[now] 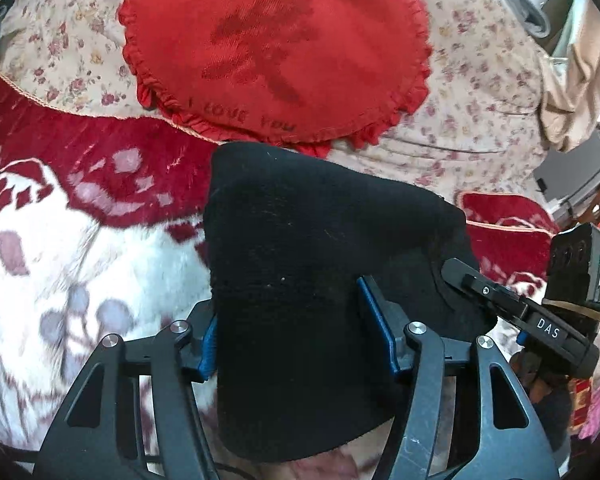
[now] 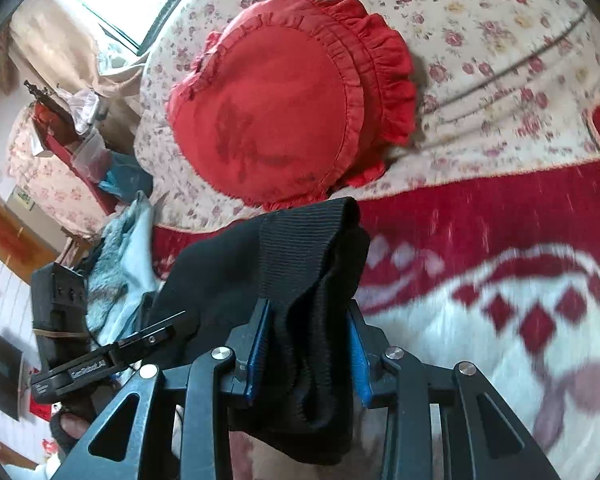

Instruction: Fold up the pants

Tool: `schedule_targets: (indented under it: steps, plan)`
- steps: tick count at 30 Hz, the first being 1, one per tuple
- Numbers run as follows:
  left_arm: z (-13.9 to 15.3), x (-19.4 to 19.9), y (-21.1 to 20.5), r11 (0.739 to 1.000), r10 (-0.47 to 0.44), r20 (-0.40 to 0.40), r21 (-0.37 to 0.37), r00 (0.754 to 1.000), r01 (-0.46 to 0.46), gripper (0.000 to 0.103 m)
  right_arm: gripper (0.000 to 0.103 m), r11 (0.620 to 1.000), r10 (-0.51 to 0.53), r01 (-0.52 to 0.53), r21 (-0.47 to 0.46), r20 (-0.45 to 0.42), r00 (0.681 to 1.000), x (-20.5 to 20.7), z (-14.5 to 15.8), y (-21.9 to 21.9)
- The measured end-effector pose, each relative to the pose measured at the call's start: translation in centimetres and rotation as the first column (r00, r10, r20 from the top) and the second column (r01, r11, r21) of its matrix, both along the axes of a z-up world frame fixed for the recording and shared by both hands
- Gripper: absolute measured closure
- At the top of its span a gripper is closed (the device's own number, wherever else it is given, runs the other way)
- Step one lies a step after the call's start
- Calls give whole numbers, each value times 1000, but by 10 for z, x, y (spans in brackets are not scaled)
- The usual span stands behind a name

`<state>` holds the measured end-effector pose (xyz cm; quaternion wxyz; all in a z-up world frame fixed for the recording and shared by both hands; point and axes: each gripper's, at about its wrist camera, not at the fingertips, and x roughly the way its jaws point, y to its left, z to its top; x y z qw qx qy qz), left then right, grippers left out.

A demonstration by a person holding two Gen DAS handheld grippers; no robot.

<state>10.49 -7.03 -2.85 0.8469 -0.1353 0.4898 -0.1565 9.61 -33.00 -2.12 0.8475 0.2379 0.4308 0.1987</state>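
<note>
The black pants (image 1: 300,248) hang lifted above the bed, held by both grippers. My left gripper (image 1: 296,344) is shut on a wide bunch of the black fabric between its blue pads (image 1: 376,328). The right gripper shows at the right of the left wrist view (image 1: 472,280), its tips against the pants' edge. In the right wrist view my right gripper (image 2: 306,344) is shut on the ribbed waistband of the pants (image 2: 300,264), which folds over the fingertips. The left gripper (image 2: 148,340) shows at the left, at the same cloth.
A red heart-shaped frilled cushion (image 1: 276,44) lies on the floral sheet (image 1: 460,92) beyond the pants. A red and white plush blanket (image 1: 60,240) covers the bed below. Furniture and clutter (image 2: 60,128) stand beside the bed, with a curtain and window behind.
</note>
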Motion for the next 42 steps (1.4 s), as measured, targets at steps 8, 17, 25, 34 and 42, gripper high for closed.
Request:
schedule_targets:
  steps: [8, 17, 25, 34, 42]
  plan:
    - [-18, 8, -5, 999, 3, -29, 52, 1000, -2, 39, 63, 981, -12, 5, -192, -37, 999, 9, -13, 6]
    - [0, -18, -1, 989, 47, 33, 139, 998, -51, 38, 63, 944, 43, -21, -329, 59, 997, -22, 32, 38]
    - [5, -40, 1, 978, 54, 63, 198, 997, -65, 38, 62, 878, 84, -65, -474, 18, 996, -28, 6, 76]
    - [25, -65, 2, 966, 89, 126, 230, 988, -117, 38, 62, 884, 55, -16, -468, 69, 996, -48, 35, 78]
    - [39, -81, 1, 925, 120, 177, 337, 977, -175, 38, 62, 892, 19, 26, -452, 93, 995, -62, 50, 75]
